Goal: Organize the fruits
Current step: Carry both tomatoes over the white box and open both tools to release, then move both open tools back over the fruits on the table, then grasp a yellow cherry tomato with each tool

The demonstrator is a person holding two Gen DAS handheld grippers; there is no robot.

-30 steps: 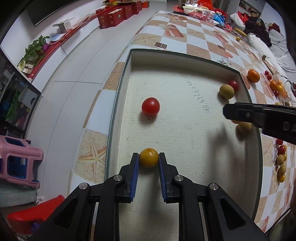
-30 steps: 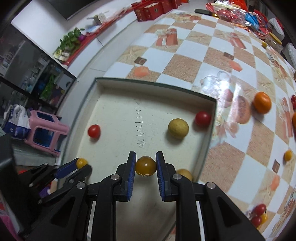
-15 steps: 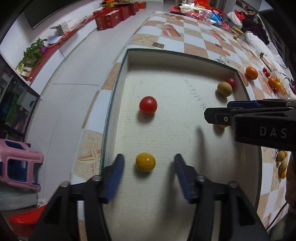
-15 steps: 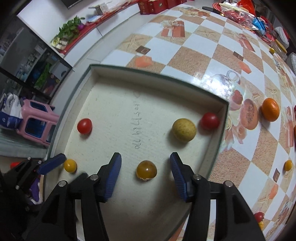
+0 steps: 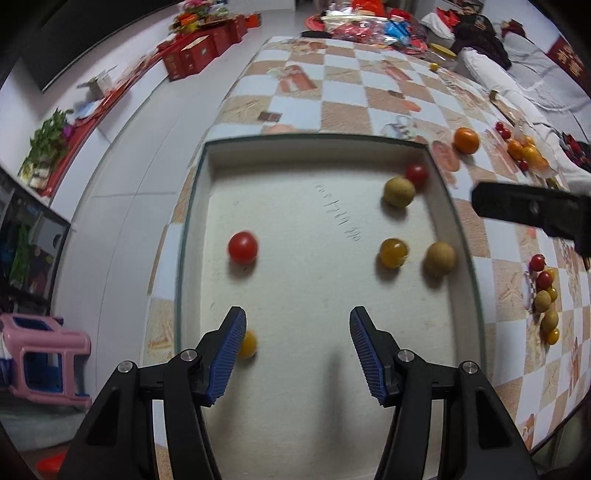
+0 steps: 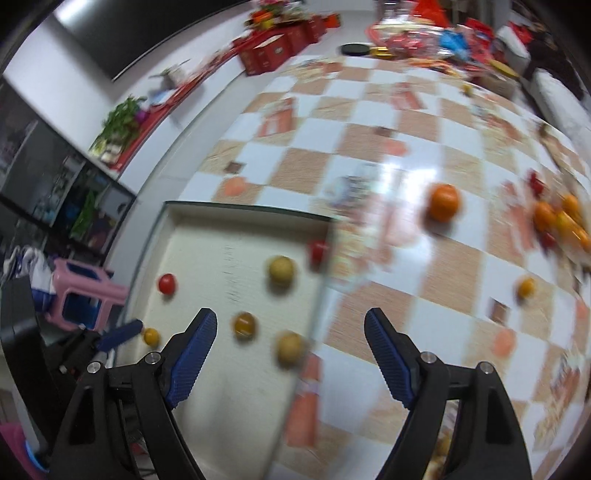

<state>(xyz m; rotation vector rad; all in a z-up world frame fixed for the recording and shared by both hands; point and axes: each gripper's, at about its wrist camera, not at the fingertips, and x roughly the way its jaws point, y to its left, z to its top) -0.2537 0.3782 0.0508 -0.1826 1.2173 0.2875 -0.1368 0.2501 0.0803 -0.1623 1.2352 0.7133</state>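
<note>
A shallow white tray [image 5: 192,221] holds several small fruits: a red tomato [image 5: 242,247], a yellow tomato [image 5: 246,344] beside my left finger, an amber tomato [image 5: 393,253], two tan longans [image 5: 439,259] [image 5: 398,191] and a red tomato [image 5: 416,173] in the far corner. My left gripper [image 5: 297,350] is open and empty above the tray's near end. My right gripper [image 6: 290,356] is open and empty, raised over the tray's right rim [image 6: 321,295]; the view is blurred. It shows in the left wrist view as a black bar [image 5: 532,210].
On the checkered tablecloth right of the tray lie an orange [image 5: 466,140], a pile of oranges and cherry tomatoes [image 5: 524,151], and a cluster of small fruits [image 5: 545,295]. Packets and clutter sit at the table's far end [image 5: 369,26]. A pink stool [image 5: 40,354] stands on the floor left.
Both grippers opened, released their yellow and amber tomatoes onto the tray, then pulled back and up. The right gripper has swung toward the right, over the tray rim.
</note>
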